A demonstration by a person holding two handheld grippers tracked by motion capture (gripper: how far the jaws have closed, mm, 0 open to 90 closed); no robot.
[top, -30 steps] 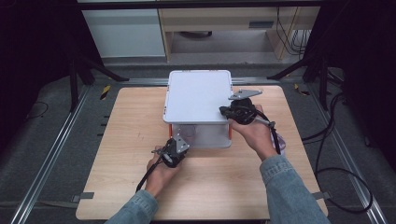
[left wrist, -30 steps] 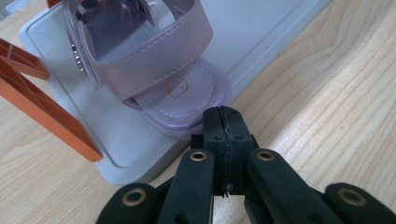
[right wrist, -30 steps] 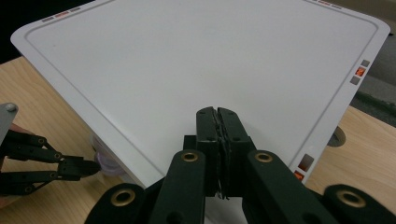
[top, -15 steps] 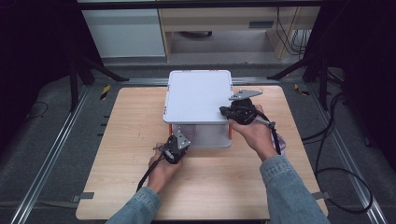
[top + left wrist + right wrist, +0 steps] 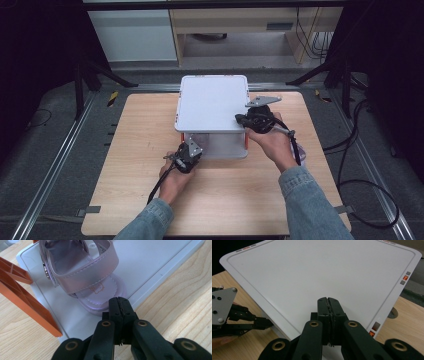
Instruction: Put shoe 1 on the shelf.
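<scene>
A white two-level rack [image 5: 212, 102] with orange supports [image 5: 22, 302] stands in the middle of the wooden table. On its lower shelf [image 5: 155, 260] lies a pale pink sandal [image 5: 85, 277] with a wide strap. My left gripper [image 5: 119, 300] is shut with nothing between its jaws, its tips just over the sandal's toe end. In the high view the left gripper [image 5: 195, 146] sits at the rack's front left corner. My right gripper [image 5: 328, 300] is shut and empty above the top panel [image 5: 324, 270], near the panel's right edge [image 5: 240, 119].
The table [image 5: 140, 150] has bare wood to the left, right and front of the rack. The left gripper [image 5: 265, 323] with its grey plate appears below the panel's corner in the right gripper view. Dark stands and cables flank the table; cabinets stand beyond it.
The left gripper has crept slightly towards the rack's front. The right gripper has kept still.
</scene>
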